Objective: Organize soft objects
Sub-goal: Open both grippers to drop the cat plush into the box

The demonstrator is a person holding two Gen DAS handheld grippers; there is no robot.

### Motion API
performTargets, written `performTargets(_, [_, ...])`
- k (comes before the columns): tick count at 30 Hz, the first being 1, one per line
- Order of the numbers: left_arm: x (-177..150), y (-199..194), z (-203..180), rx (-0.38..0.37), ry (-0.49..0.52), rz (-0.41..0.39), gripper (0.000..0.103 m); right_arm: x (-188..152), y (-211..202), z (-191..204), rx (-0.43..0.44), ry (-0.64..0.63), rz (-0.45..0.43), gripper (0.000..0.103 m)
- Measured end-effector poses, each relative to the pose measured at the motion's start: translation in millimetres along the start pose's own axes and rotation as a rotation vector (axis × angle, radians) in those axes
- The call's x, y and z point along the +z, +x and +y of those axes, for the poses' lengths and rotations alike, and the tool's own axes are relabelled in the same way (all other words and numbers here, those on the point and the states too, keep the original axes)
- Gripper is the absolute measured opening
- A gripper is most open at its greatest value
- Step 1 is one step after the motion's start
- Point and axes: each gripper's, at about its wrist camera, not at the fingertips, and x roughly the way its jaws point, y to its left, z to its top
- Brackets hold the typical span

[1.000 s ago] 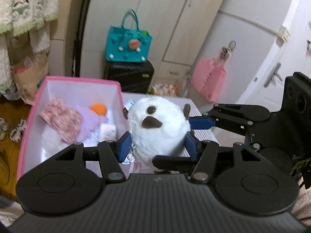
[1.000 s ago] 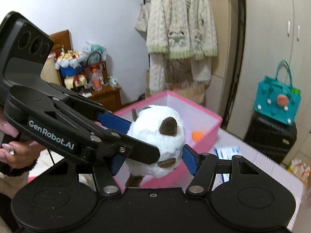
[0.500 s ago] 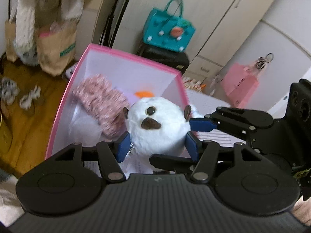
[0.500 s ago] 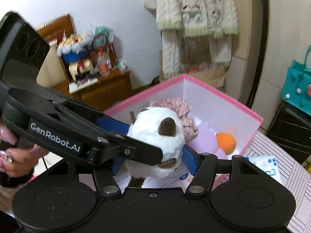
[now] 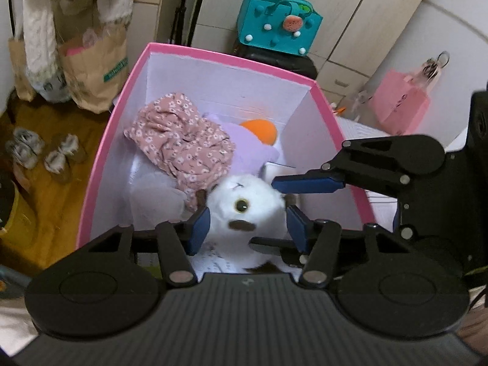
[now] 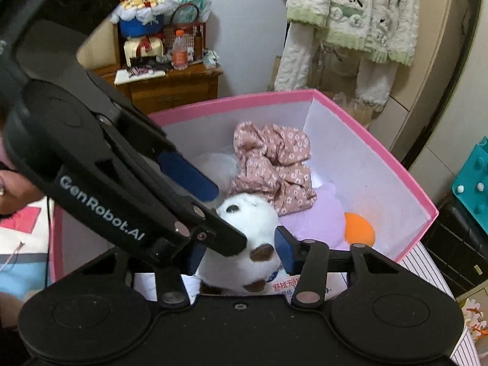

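- The white plush toy [image 5: 244,210] sits between the blue pads of the left gripper [image 5: 245,224]. The pads press on both of its sides, so the left gripper is closed on the toy.
- The right gripper [image 6: 235,247] also has a pad on each side of the same toy [image 6: 247,235]. It looks like it squeezes the toy too, likely so the soft, round toy does not slip or roll.
- The toy hangs just above the inside of the pink box [image 5: 103,155], right in front of both grippers. It seems to be held there so it can drop in.
- Past the toy, farther from the grippers, a flowery pink cloth [image 5: 180,140] lies in the box. A purple soft thing [image 5: 253,152] with an orange part [image 5: 259,128] lies beside it.
- These soft things are already in the box, so it seems to be their home.
- The near part of the box looks free, so the toy fits there.
- Next, both grippers likely need to let go gently.
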Motion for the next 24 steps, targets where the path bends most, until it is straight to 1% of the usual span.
performTargets(2, [0,1,-1,0.021,0.014,-0.002,0.052,-2,6,0,-0.020,-0.009,0.019,0.052])
performTargets(6, [0,-8,-3,0.027,0.013,-0.012,0.052,-5,1,0,-0.022,0.012,0.001,0.052])
performTargets(8, [-2,-18,-6,0.039,0.038,-0.022,0.052,-6,-9,1,-0.018,0.029,-0.018,0.053])
performTargets(10, [-5,-28,-10,0.057,0.065,-0.028,0.055,-9,-20,2,-0.004,0.048,-0.034,0.053])
performTargets(16, [-19,-68,-25,0.068,0.124,-0.038,0.059,-21,-66,3,0.069,0.152,-0.089,0.054])
performTargets(19, [-26,-88,-38,0.070,0.169,-0.041,0.061,-28,-87,5,0.086,0.187,-0.098,0.055])
performTargets(24, [-36,-113,-60,0.074,0.232,-0.028,0.062,-39,-116,13,0.090,0.212,-0.097,0.057])
